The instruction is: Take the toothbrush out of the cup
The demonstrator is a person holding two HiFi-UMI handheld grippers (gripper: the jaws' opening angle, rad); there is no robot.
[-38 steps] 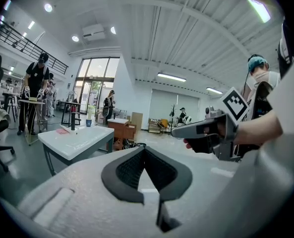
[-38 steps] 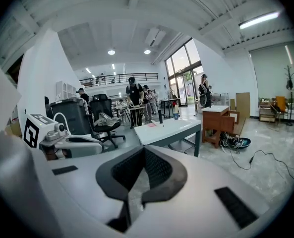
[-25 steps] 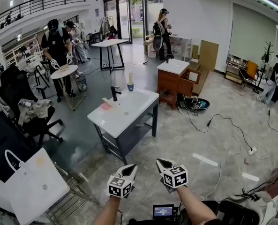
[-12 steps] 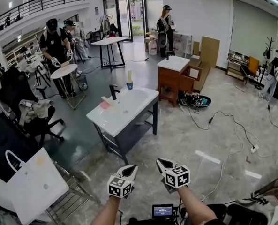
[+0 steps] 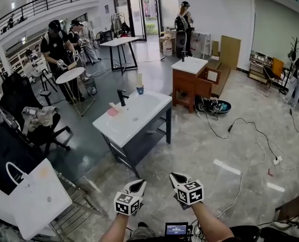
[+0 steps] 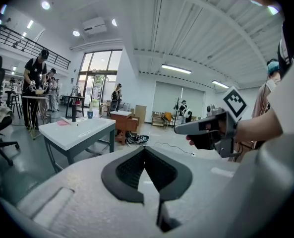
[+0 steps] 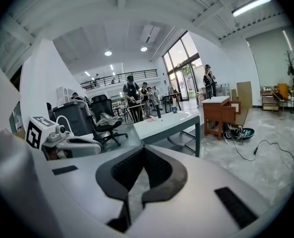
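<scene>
The left gripper (image 5: 137, 184) had its fingers clenched on nothing. Well apart at 12 o'clock, the cup (image 5: 139, 90) sat on the surface's (image 5: 116, 130) far edge. The toothbrush (image 5: 139, 79) stood in it, long axis near vertical, free end up. The right gripper (image 5: 177, 177) was likewise clenched and empty. Best to close in, unclench one gripper's fingers, then lift straight up.

White sink top (image 5: 139, 117) on a dark grey frame, pink patch (image 5: 113, 113) on it. Blue cup (image 5: 140, 90), pale cream toothbrush (image 5: 139, 79). Black-and-white square markers on the white left gripper (image 5: 137, 184) and right gripper (image 5: 175, 176). Brown cabinet (image 5: 184, 87). Grey veined floor (image 5: 199, 140).
</scene>
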